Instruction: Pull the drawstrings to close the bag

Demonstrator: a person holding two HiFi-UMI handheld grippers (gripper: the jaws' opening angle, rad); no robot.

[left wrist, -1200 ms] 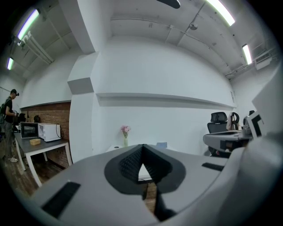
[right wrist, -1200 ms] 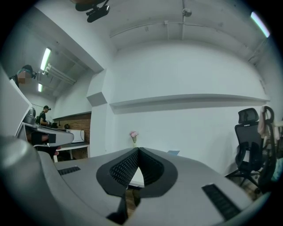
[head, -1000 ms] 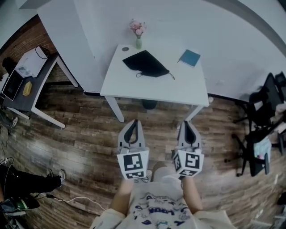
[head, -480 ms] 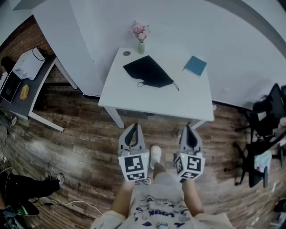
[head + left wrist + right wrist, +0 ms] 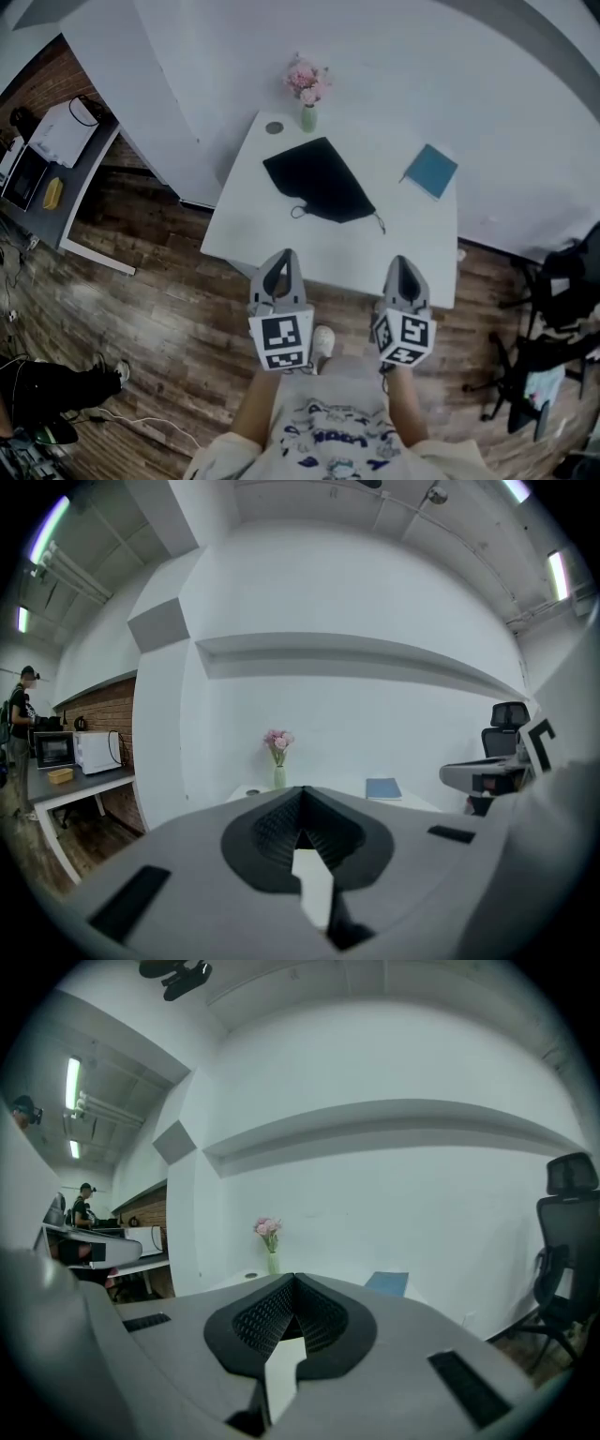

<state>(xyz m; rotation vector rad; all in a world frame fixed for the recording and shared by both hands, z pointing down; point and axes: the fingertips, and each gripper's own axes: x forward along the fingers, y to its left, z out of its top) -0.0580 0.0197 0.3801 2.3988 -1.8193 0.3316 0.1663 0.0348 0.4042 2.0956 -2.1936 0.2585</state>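
Observation:
A black drawstring bag [image 5: 319, 180] lies flat on the white table [image 5: 281, 242], its mouth toward me. One cord loop [image 5: 299, 212] trails at its near left and another cord end [image 5: 379, 223] at its near right. My left gripper [image 5: 280, 259] is shut and empty, held over the table's near edge, well short of the bag. My right gripper [image 5: 401, 265] is also shut and empty, level with it on the right. In both gripper views the jaws meet with nothing between them, and the bag is hidden behind them.
A small vase of pink flowers [image 5: 308, 94] and a dark round coaster [image 5: 274, 127] stand at the table's far edge, with a blue notebook [image 5: 431, 171] at the far right. A side desk [image 5: 56, 178] stands to the left, office chairs [image 5: 553, 309] to the right.
I have stepped toward the table. It now lies closer, with both shut grippers reaching its near edge instead of hanging over the wooden floor.

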